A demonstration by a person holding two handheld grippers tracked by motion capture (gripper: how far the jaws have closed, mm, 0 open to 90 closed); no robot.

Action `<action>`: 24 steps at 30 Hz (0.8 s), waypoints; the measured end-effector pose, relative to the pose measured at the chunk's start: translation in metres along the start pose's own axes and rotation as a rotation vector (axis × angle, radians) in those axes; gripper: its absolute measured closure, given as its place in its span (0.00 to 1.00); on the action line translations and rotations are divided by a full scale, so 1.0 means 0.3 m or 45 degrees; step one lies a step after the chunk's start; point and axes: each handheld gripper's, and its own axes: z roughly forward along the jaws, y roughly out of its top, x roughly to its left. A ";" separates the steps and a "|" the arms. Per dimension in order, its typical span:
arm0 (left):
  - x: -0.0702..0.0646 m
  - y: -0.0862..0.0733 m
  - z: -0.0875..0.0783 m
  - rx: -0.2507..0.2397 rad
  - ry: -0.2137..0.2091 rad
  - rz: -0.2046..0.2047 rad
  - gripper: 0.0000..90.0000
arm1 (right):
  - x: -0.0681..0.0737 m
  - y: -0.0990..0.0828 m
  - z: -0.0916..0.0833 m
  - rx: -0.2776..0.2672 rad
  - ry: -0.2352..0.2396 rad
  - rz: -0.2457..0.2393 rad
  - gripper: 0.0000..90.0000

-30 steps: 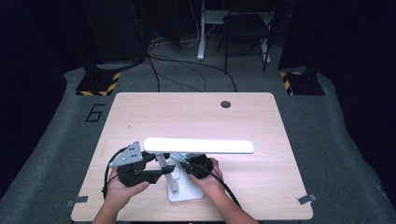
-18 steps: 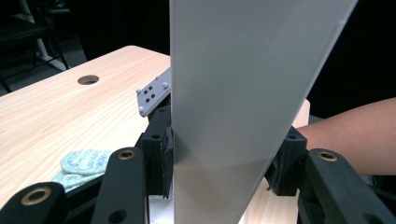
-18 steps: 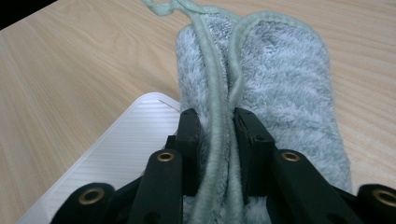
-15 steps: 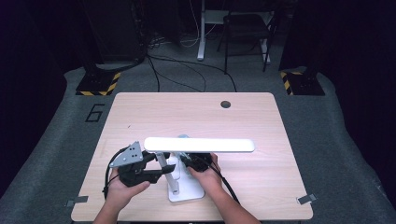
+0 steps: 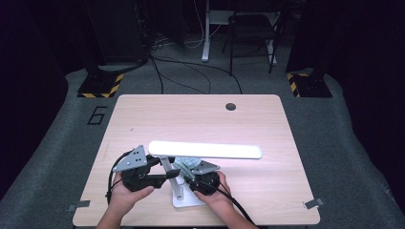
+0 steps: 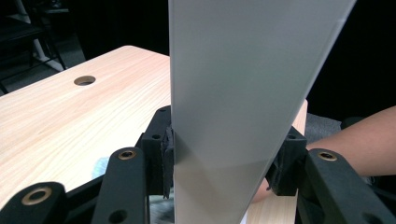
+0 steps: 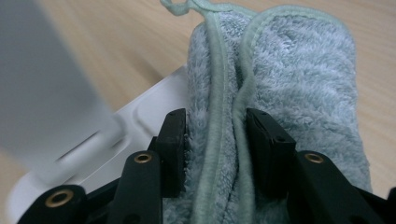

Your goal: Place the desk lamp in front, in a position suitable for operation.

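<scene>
Pale wood grain covers the table [image 5: 286, 191], a round cable hole [image 5: 230, 106] near its 12 o'clock edge. A white desk lamp [image 5: 205, 150] stands toward 6 o'clock, its long flat head level above a slim post and a smooth white base [image 5: 184, 200]. The left gripper [image 5: 165, 177], held in the person's left hand [image 5: 125, 195] at the lamp's 9 o'clock, reaches level toward 3 o'clock; its black jaws stand partly apart, pads pressed on both edges of the lamp's broad matte panel [image 6: 243, 93]. The right gripper [image 5: 191, 179], in the right hand [image 5: 217, 198] at the base's 3 o'clock, points toward 11 o'clock. Its jaws have just been opening and stand at a narrow gap, a folded blue-green terry cloth [image 7: 280, 70] with a stitched hem between the pads, touching them. The fluffy cloth lies partly on the lamp base, under the head.
</scene>
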 end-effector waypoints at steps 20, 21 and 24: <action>-0.002 0.000 -0.001 0.004 0.002 0.002 0.58 | 0.056 -0.078 -0.118 0.040 0.194 0.034 0.79; -0.002 0.000 0.000 0.005 0.007 0.002 0.58 | 0.040 -0.077 -0.111 0.027 0.190 0.023 0.79; -0.004 0.001 0.002 0.007 0.016 0.007 0.58 | 0.007 -0.066 -0.096 0.030 0.172 0.058 0.80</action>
